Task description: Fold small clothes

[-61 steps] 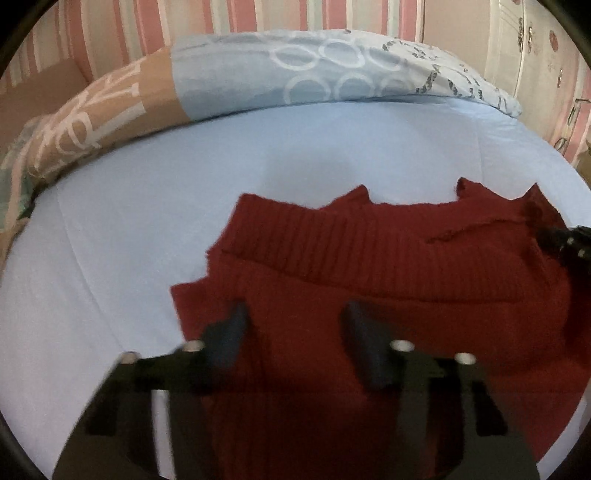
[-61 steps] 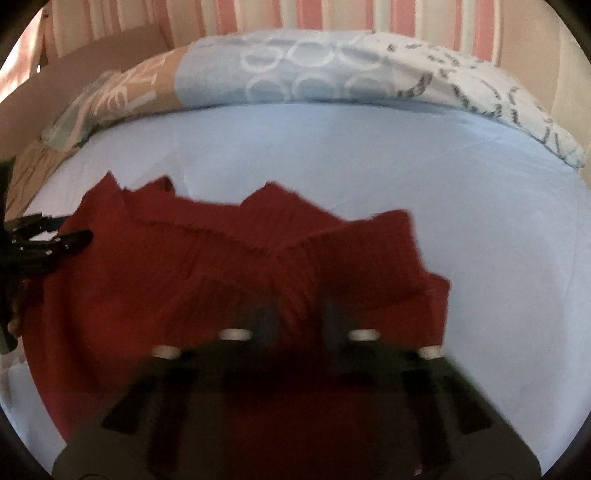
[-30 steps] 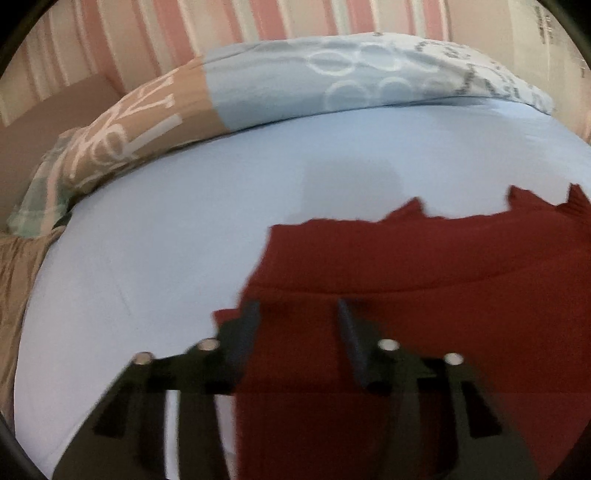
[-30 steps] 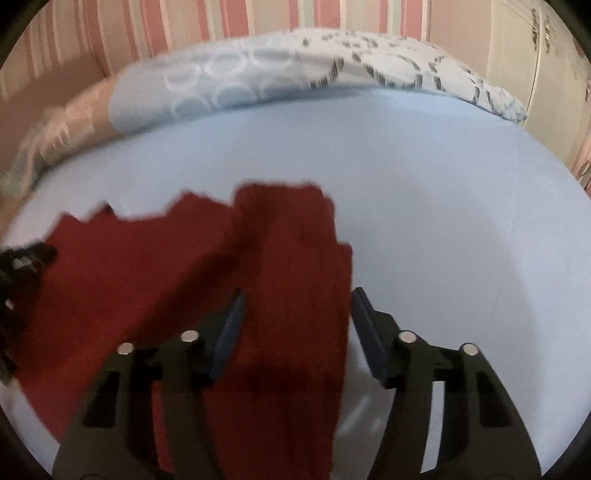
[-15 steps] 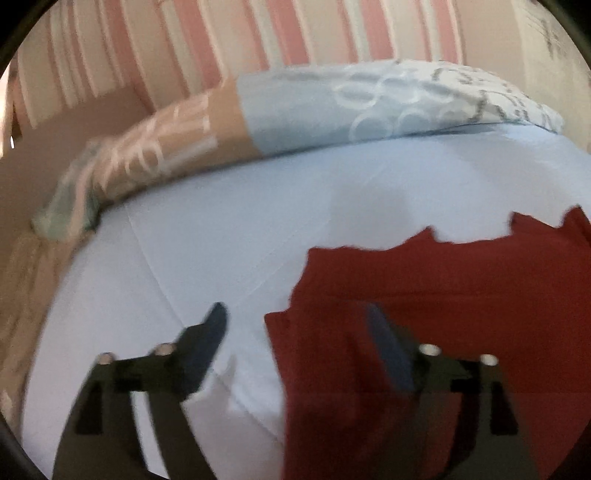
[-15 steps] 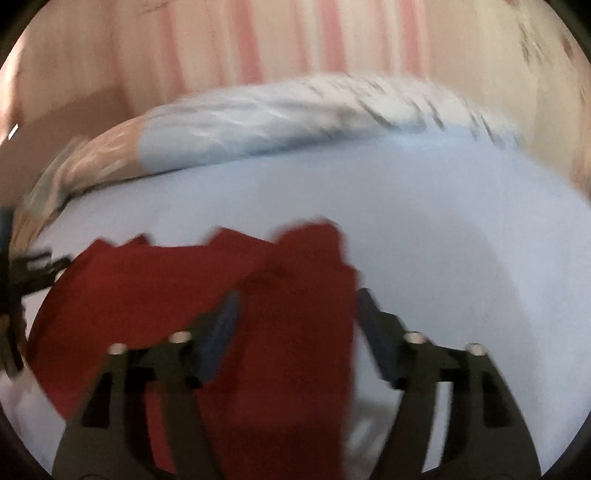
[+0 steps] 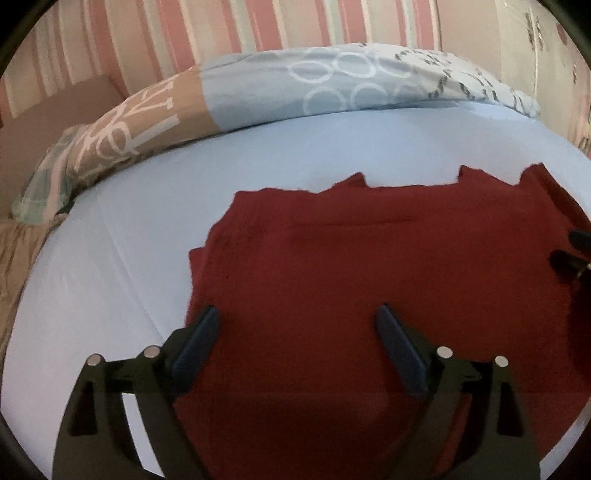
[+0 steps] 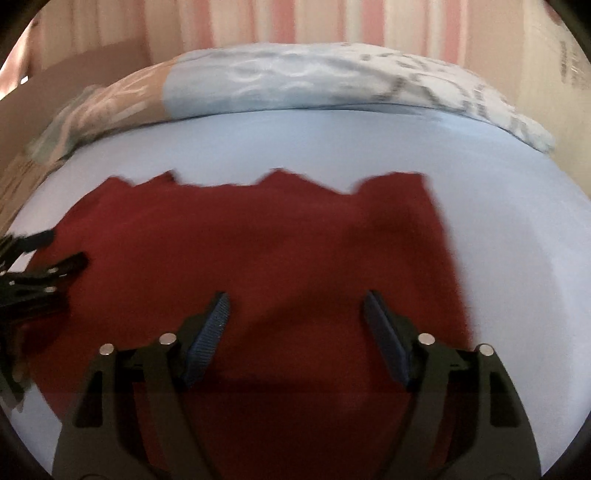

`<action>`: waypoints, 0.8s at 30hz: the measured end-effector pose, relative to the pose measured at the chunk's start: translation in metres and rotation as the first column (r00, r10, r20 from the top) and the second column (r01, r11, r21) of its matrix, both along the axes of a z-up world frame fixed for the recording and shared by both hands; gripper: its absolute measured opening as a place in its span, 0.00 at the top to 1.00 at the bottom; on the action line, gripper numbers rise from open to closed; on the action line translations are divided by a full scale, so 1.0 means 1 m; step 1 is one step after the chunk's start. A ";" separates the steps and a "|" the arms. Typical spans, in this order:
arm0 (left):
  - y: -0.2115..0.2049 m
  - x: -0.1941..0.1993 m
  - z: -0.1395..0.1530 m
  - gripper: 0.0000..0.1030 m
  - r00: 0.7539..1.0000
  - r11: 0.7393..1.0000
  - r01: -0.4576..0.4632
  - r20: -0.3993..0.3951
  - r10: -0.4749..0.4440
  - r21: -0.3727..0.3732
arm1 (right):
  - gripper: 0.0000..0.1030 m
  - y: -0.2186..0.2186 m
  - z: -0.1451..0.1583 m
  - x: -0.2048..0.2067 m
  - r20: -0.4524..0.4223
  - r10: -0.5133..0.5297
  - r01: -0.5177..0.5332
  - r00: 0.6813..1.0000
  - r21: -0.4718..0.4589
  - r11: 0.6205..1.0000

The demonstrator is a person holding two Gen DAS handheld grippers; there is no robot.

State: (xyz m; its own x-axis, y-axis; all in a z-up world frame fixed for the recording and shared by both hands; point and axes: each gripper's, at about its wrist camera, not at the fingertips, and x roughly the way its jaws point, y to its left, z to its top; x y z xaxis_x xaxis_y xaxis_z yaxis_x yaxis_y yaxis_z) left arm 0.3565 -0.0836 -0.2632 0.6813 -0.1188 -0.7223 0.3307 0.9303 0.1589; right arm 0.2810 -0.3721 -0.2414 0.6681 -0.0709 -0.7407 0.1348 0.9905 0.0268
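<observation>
Pink-and-cream striped wallpaper [image 7: 229, 33] backs a bed [image 7: 110, 258] under a smooth pale-blue sheet, with a rolled duvet [image 7: 332, 85] printed in white rings, tan panels and grey marks along its far edge. On the sheet lies the task's garment, a dark red knitted sweater [image 7: 351, 258], spread in flat layers at the near middle of the bed, its far edge jagged with small peaks where layers do not line up. The knit looks soft and limp, with a faint rib, and a fold line runs across it near the far side. The left tongs [image 7: 297, 332] stand wide apart over the sweater's left edge; their jaws have just been opening further, and the cloth lies below them, not pinched. The right tongs [image 8: 295, 317] are also apart over the right part of the sweater; their jaws have just closed in a little, yet the pads press on nothing. Each pair shows as a dark tip at the other view's side edge. The risk, as I judge it, is that a pinch catches only the top layer, so the lower one drags and the uneven far edge worsens; the smooth sheet may also let the whole pile slide when pulled.
</observation>
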 end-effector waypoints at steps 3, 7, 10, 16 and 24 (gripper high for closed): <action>0.006 -0.001 -0.003 0.13 1.000 1.000 0.004 -0.004 -0.004 -0.026 | 0.36 -0.019 -0.004 -0.006 -0.002 -0.027 0.027 1.000 0.054 0.998; 0.007 -0.001 -0.005 0.11 1.000 1.000 0.008 -0.005 -0.009 -0.030 | 0.31 -0.019 -0.009 -0.005 -0.003 -0.046 0.046 0.999 0.052 0.998; 0.006 0.000 -0.001 0.12 1.000 1.000 0.008 -0.027 -0.009 -0.024 | 0.30 -0.013 -0.001 -0.008 -0.008 -0.041 0.041 0.999 0.043 0.998; 0.009 -0.019 0.012 0.12 0.996 0.999 -0.032 -0.086 0.029 -0.034 | 0.12 0.010 0.026 -0.050 0.014 -0.072 0.071 0.997 0.098 0.993; 0.015 -0.058 0.010 0.05 0.980 0.994 -0.110 -0.169 0.106 -0.010 | 0.10 0.042 0.006 -0.087 -0.069 -0.090 0.091 0.994 0.012 0.996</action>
